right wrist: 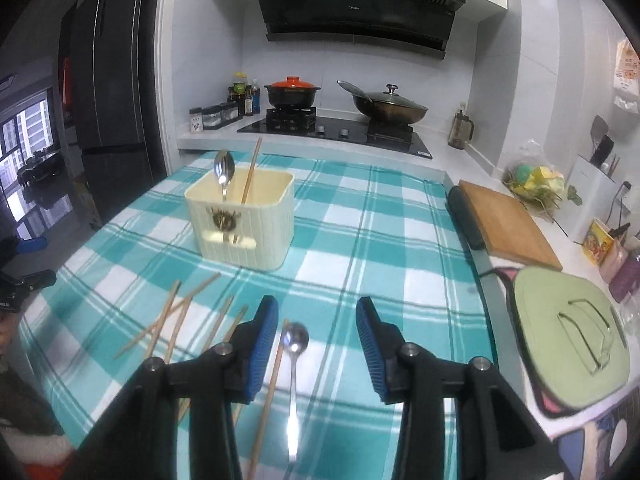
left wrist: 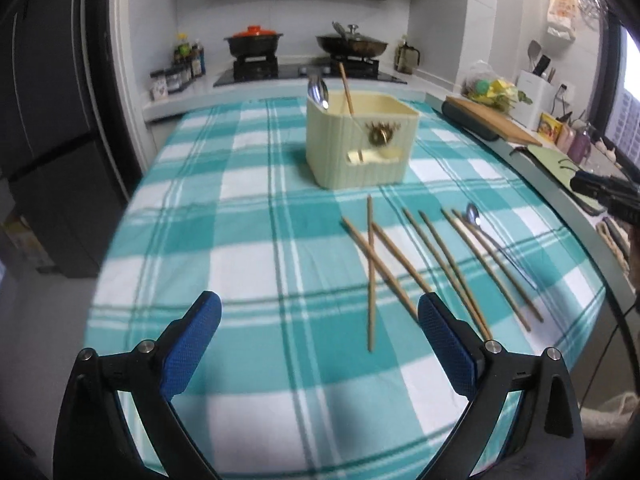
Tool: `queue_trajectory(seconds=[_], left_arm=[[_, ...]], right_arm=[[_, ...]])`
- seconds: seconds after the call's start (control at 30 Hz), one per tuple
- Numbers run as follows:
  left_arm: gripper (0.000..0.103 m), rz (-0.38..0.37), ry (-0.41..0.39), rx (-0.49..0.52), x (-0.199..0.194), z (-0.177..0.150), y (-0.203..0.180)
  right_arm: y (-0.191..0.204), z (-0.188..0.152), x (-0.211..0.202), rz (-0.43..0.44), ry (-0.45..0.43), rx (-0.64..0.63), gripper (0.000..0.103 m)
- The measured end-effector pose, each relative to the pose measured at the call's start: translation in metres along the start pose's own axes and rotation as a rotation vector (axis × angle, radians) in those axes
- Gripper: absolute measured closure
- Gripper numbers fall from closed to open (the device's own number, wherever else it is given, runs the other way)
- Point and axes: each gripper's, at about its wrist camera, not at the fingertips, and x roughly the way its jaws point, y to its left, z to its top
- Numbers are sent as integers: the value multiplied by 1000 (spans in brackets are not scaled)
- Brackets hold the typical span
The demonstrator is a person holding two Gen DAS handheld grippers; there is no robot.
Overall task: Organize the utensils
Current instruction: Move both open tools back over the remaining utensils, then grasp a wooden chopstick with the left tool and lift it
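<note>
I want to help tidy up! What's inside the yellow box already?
The box holds one spoon and one chopstick, both sticking out. Its walls hide the bottom.

Spoon (right wrist: 294,384) handle end behind right tool (right wrist: 317,344)

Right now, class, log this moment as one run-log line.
left gripper: open, empty | right gripper: open over loose spoon | cream bin: one spoon, one chopstick | loose chopsticks: on tablecloth
</note>
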Motion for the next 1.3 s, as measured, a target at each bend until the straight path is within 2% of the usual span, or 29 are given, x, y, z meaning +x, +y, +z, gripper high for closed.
queue_trajectory(seconds=[0.1, 0.17, 0.23, 0.3, 0.37, 0.43, 0.53, 0.67, 0.87, 0.93, 1.03, 1.17, 1.23, 1.3], left_arm=[[4, -29, 49, -86, 8, -33, -13], [0, -23, 53, -128, 12, -45, -19], [0, 13, 60, -120, 16, -50, -25], [0, 15, 79, -109, 20, -52, -28], [1, 5, 87, -122, 22, -52, -26], [1, -23, 97, -155, 23, -51, -24], [1, -25, 102, -186, 26, -47, -25], [1, 13, 104, -164, 33, -37, -37], [3, -31, 91, -138, 55, -12, -59], [16, -24, 120, -127, 70, -9, -65], [24, -27, 172, -143, 94, -8, -69], [44, -1, 237, -128, 119, -9, -77], [52, 12, 259, -103, 126, -9, -84], [54, 53, 250, -64, 129, -9, -90]], right_arm=[[19, -53, -5, -27, 35, 9, 62], [30, -85, -3, -29, 67, 43, 62], [37, -112, 1, -17, 108, 85, 62], [40, -131, 5, 26, 166, 123, 62], [41, -142, 5, 41, 185, 133, 62], [42, -141, 2, 18, 168, 121, 62], [41, -135, 0, -3, 134, 127, 62], [44, -132, 6, 8, 131, 137, 62], [47, -137, 9, 33, 139, 149, 64], [44, -141, 8, 33, 142, 165, 64], [37, -144, 5, 34, 142, 199, 64], [28, -148, 2, 28, 137, 221, 64], [25, -149, 2, 27, 139, 229, 64], [22, -149, 3, 29, 138, 234, 64]])
